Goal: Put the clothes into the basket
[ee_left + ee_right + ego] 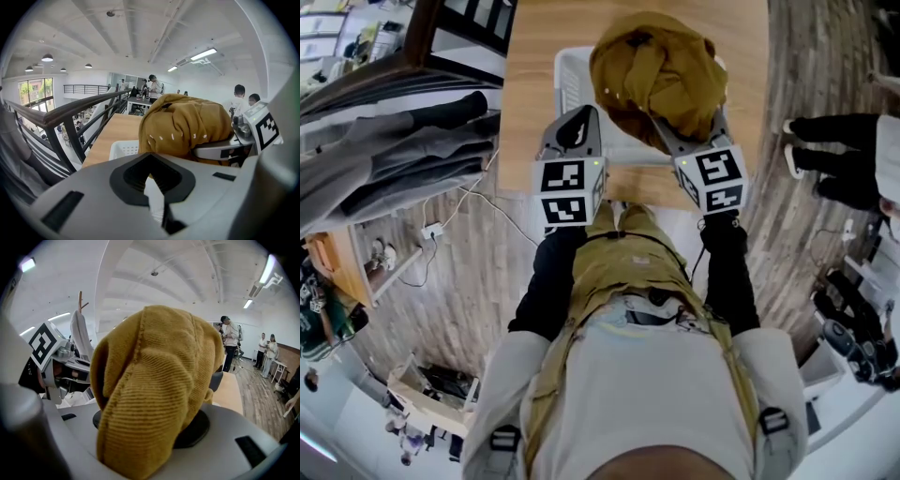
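Note:
A bunched mustard-yellow garment (656, 66) hangs over the white basket (571, 75), which stands on a wooden table (530, 94). My right gripper (689, 127) is shut on the garment from below right. In the right gripper view the ribbed cloth (154, 380) fills the space between the jaws. My left gripper (584, 114) points at the basket's near left rim, with its jaws together and nothing in them. From the left gripper view, the garment (187, 124) sits above the basket (124, 149), and the right gripper (243, 136) is beside it.
A dark railing (441, 47) runs along the table's left side. Grey clothes (384, 150) hang at the left. A person's legs and shoes (834, 159) are on the wooden floor at the right. Several people (153, 89) stand far behind the table.

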Demonstrator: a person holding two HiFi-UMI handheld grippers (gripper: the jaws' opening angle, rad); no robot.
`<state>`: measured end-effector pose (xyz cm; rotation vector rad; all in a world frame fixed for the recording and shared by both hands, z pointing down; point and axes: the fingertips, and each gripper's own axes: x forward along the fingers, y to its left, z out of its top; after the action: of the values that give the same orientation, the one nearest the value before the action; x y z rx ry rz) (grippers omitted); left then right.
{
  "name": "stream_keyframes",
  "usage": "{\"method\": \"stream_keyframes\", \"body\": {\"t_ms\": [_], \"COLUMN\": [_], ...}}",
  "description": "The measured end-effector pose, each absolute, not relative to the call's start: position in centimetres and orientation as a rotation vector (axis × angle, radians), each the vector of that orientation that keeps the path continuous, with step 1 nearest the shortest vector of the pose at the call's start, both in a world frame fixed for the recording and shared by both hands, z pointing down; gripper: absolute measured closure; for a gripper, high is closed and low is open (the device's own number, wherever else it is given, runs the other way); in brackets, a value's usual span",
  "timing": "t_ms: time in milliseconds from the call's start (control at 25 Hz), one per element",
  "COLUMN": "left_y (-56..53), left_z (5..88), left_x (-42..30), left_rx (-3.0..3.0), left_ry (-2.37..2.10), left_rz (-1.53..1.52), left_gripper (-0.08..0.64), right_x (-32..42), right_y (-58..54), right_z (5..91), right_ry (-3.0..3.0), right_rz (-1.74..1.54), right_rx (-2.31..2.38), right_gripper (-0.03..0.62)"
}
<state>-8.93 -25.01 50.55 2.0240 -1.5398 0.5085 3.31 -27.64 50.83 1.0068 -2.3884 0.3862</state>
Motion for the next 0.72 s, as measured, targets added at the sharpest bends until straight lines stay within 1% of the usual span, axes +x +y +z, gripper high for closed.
{"method": "stream_keyframes", "body": {"t_ms": [320, 720], "left_y": [-25.0, -24.8], "left_z": [52.9, 54.2], "left_x": [-9.5, -10.1], "left_rx": [1.971, 1.941], "left_ry": [-1.524, -1.522], "left_rz": [0.565, 0.596], "left_gripper": [0.56, 0.56], "right_x": [2.4, 1.7], "right_y": [-28.0, -26.4], "right_z": [54.5, 62.1], "right_ry": [-2.318, -2.099], "right_rz": [0.321, 0.177], "right_rx": [0.818, 0.51], "right_gripper": [0.364, 0.364]}}
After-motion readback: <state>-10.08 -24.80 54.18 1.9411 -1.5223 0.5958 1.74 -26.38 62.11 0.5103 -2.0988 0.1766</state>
